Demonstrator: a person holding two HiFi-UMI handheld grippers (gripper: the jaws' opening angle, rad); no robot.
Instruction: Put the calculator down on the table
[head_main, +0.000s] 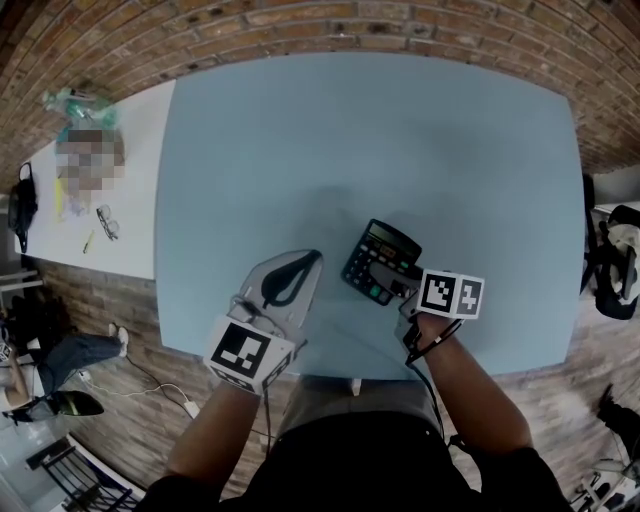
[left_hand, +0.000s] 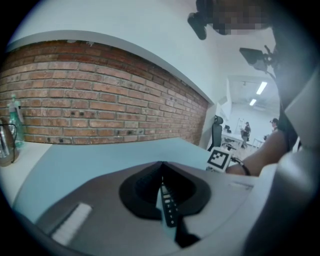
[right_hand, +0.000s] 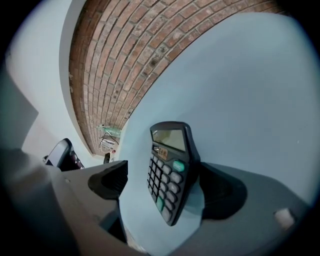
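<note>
The blue tabletop (head_main: 400, 130) lies open from nine o'clock round to three o'clock. At five o'clock the calculator (head_main: 385, 245) sits between the spread jaws of the right claw (head_main: 388, 280). The left claw (head_main: 312, 258) blocks seven o'clock.

The left forearm (head_main: 200, 445) and right forearm (head_main: 480, 395) reach out from the body side by side, well apart; the left gripper (head_main: 308, 260) points forward and slightly down, its fingers (left_hand: 145, 187) closed flat against each other; the right gripper (head_main: 388, 282) angles in toward the left and tips down more steeply, its fingers (right_hand: 107, 182) spread wide apart; each wrist sits just behind its gripper's marker cube (head_main: 452, 294).
</note>
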